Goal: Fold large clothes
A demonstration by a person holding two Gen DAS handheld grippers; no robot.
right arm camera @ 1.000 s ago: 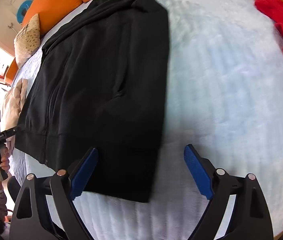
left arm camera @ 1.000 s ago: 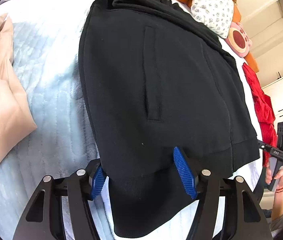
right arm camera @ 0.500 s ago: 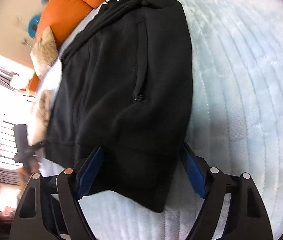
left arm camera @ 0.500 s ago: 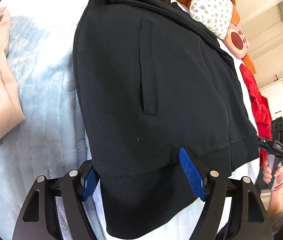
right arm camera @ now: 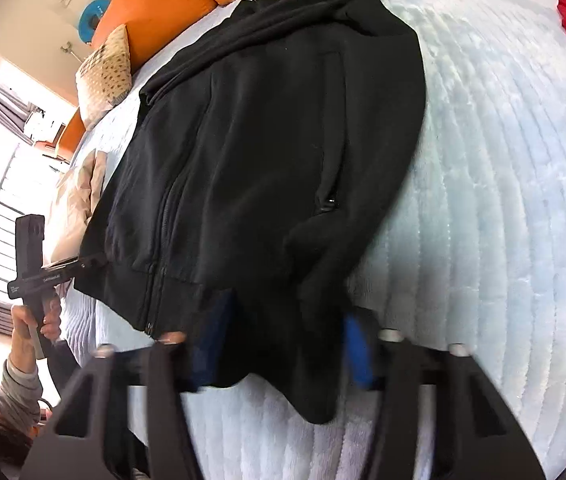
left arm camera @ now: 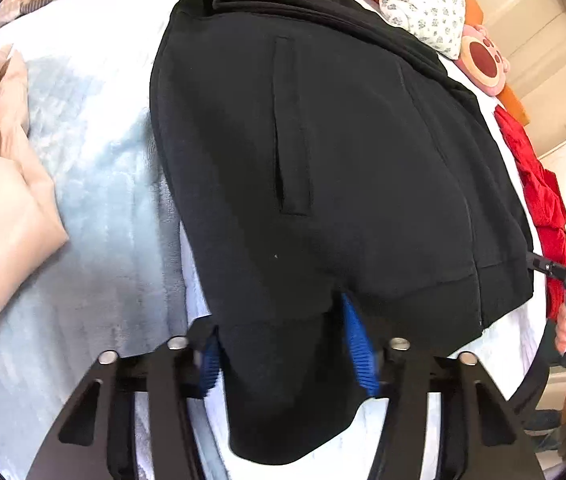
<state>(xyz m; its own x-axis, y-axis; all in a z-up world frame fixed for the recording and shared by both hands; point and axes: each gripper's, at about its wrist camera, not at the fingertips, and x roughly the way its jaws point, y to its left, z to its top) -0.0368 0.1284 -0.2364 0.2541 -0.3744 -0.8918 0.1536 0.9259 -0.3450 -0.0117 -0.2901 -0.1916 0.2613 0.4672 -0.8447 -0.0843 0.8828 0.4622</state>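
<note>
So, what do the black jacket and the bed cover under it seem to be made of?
The black jacket looks like thick matte cotton fleece, sweatshirt type: no shine, soft rounded folds, a ribbed band at the hem and a zipper. The bed cover looks like pale blue plush, probably polyester fleece: fuzzy pile with a faint sheen, quilted in ridges. The exact fibre cannot be told from the pictures.
</note>
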